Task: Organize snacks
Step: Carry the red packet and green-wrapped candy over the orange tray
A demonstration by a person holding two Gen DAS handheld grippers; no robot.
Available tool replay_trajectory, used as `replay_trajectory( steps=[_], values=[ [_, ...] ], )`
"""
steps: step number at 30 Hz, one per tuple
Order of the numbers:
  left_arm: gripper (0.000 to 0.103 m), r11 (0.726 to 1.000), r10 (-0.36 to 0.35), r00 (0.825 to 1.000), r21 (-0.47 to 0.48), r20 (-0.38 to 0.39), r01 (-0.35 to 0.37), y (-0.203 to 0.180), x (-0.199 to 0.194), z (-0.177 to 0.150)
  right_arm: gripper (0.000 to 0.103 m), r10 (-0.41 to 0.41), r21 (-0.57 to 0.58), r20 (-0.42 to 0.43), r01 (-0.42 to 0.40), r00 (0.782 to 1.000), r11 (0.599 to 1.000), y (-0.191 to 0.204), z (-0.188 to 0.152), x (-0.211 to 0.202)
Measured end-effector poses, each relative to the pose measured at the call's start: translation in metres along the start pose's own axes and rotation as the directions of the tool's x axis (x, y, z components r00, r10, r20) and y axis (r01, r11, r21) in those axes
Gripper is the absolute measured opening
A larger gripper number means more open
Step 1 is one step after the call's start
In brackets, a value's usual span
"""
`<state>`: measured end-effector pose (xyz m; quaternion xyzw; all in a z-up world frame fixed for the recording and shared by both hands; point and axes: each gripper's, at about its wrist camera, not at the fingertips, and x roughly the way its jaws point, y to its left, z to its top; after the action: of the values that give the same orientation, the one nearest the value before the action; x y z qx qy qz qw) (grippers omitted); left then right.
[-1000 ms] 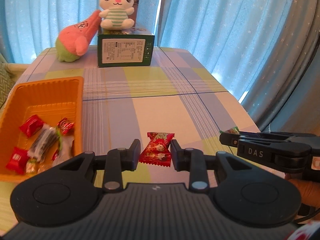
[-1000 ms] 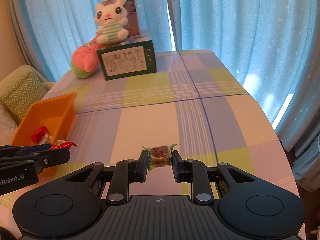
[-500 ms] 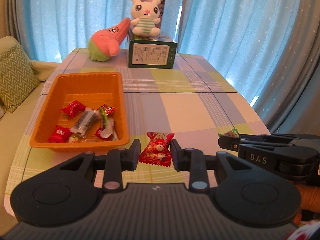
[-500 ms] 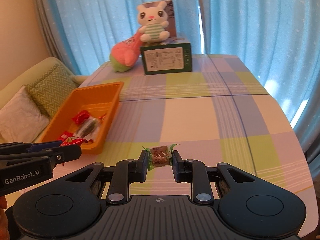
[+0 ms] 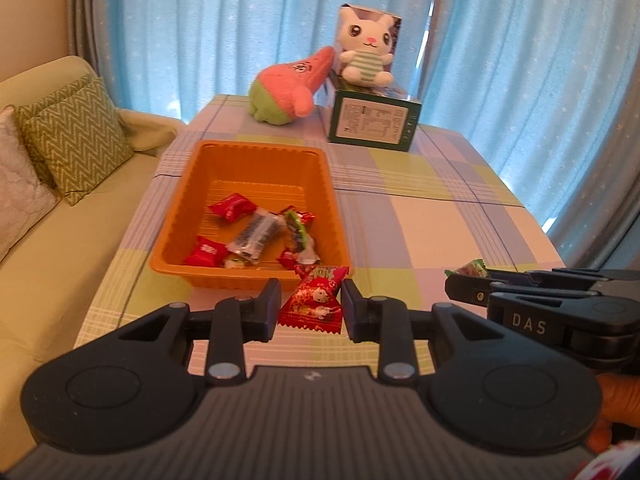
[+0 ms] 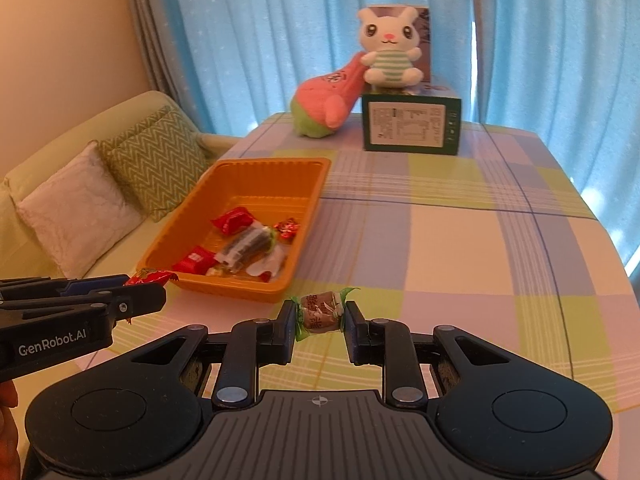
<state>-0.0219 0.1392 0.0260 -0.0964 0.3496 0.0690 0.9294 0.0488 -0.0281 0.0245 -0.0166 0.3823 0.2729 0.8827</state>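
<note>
My left gripper (image 5: 311, 305) is shut on a red candy packet (image 5: 315, 300) and holds it above the table, just short of the near rim of the orange tray (image 5: 180, 200). The tray holds several wrapped snacks (image 5: 256, 236). My right gripper (image 6: 320, 314) is shut on a brown candy in a green wrapper (image 6: 320, 312), held above the table to the right of the tray's (image 6: 312, 196) near corner. The left gripper shows at the left of the right wrist view (image 6: 132, 300), and the right gripper at the right of the left wrist view (image 5: 468, 280).
A green box (image 5: 374, 128) with a white bunny plush (image 5: 366, 50) on top and a pink-and-green plush (image 5: 288, 92) stand at the table's far end. A sofa with cushions (image 5: 76, 148) lies left of the checked table (image 5: 440, 236). Blue curtains hang behind.
Both grippers have swung left toward the orange tray, each keeping its candy. The tray now sits ahead of the left gripper instead of far left.
</note>
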Motion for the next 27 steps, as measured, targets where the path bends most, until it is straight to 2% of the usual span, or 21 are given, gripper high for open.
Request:
replay_trajectory(
  steps=[12, 27],
  values=[
    [0.029, 0.998, 0.051, 0.999, -0.048, 0.015, -0.05, 0.035, -0.004, 0.008, 0.025, 0.053, -0.055, -0.006, -0.054, 0.999, 0.997, 0.031, 0.014, 0.021],
    [0.029, 0.995, 0.07, 0.997, -0.065, 0.009, -0.07, 0.051, 0.018, 0.024, 0.025, 0.074, -0.074, -0.018, -0.076, 0.997, 0.994, 0.036, 0.037, 0.057]
  ],
)
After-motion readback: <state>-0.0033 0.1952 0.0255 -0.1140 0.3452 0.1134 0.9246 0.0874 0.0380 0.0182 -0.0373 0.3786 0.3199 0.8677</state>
